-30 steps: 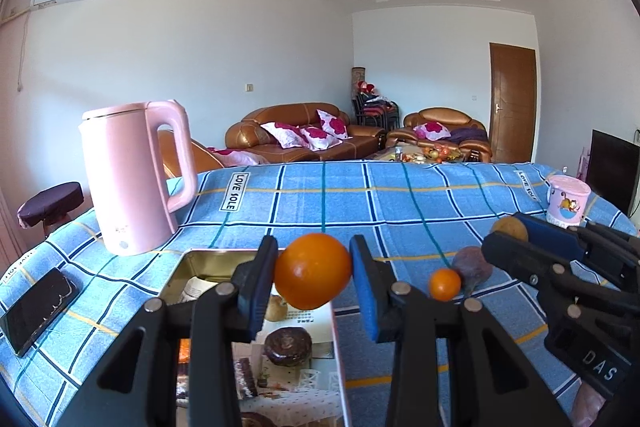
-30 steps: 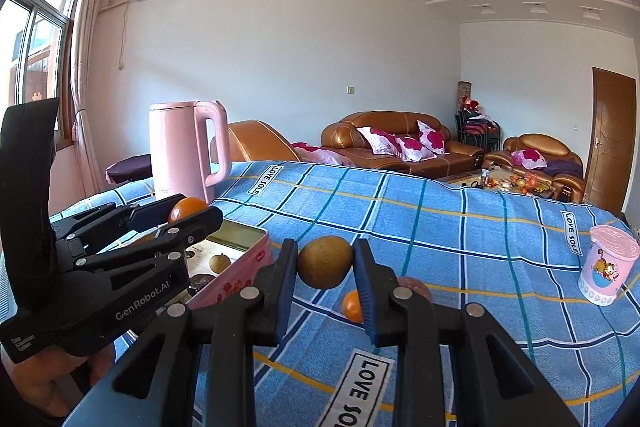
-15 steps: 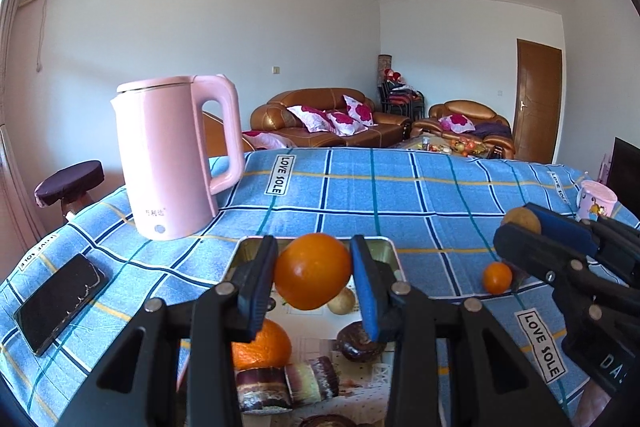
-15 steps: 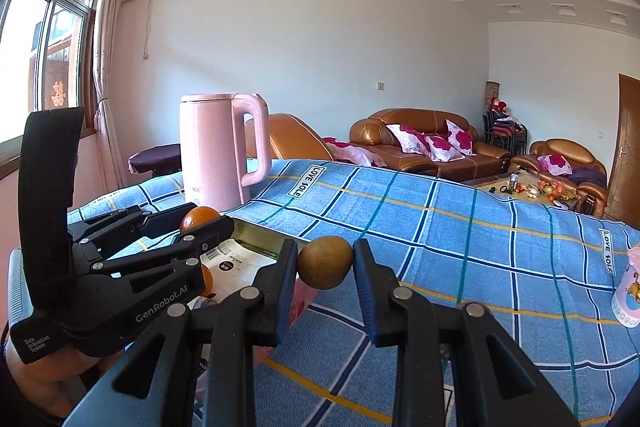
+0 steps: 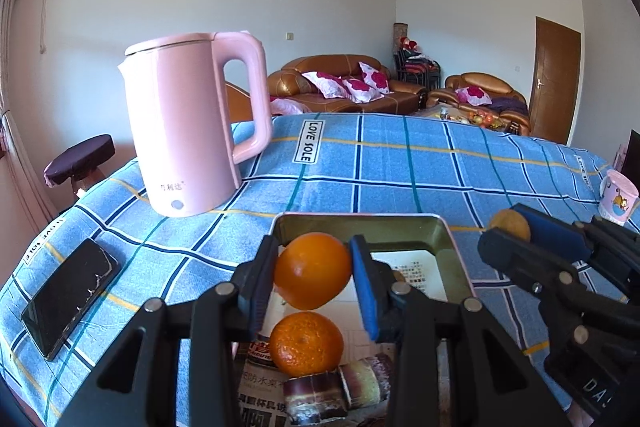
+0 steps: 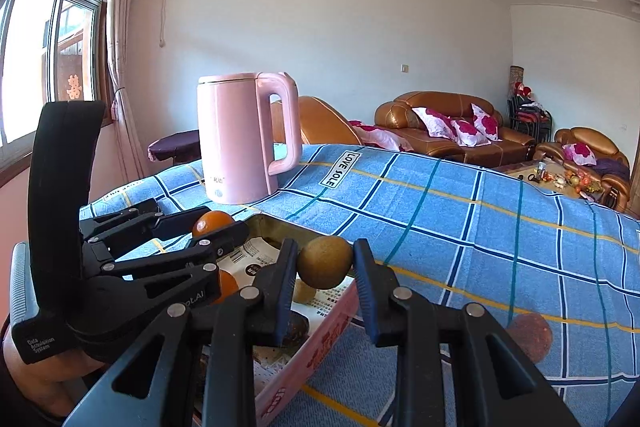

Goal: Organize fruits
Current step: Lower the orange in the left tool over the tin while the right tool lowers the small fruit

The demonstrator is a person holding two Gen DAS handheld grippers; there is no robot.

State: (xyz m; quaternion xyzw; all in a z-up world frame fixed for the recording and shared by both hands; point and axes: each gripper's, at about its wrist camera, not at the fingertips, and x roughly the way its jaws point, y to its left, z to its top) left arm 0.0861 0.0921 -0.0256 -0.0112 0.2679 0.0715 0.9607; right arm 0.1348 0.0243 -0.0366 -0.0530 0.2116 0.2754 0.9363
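while my left gripper [image 5: 313, 269] clamps a smooth orange [image 5: 313, 270] between its two fingers, that fruit hangs above the open pink tin [image 5: 448, 227], which sits on a table covered in a blue checked cloth [image 5: 400, 167]. inside the tin, under the held fruit, lies a second, rougher orange [image 5: 306, 343] on printed paper, and just in front of it lie two short cut pieces of purple sugarcane [image 5: 340, 387], touching each other. my right gripper [image 6: 325, 267] is closed on a round brown fruit [image 6: 325, 267], pinched between blue-padded fingers [image 6: 362, 267]; it hangs over the near right edge of the tin, whose pink outer wall carries red lettering. in the right wrist view my left gripper shows at the left with its orange, and another small pale fruit and a dark round one lie in the tin below. a reddish-brown fruit [image 6: 530, 337] rests on the cloth to the right of the tin, partly behind my right finger. behind the tin stands a pink electric kettle [image 5: 192, 131], upright, handle to the right. a black phone [image 5: 70, 297] lies flat on the cloth at the left, well apart from the tin. a small pink cup [image 5: 618, 201] stands at the far right edge of the table. brown leather sofas with flowered cushions fill the room beyond
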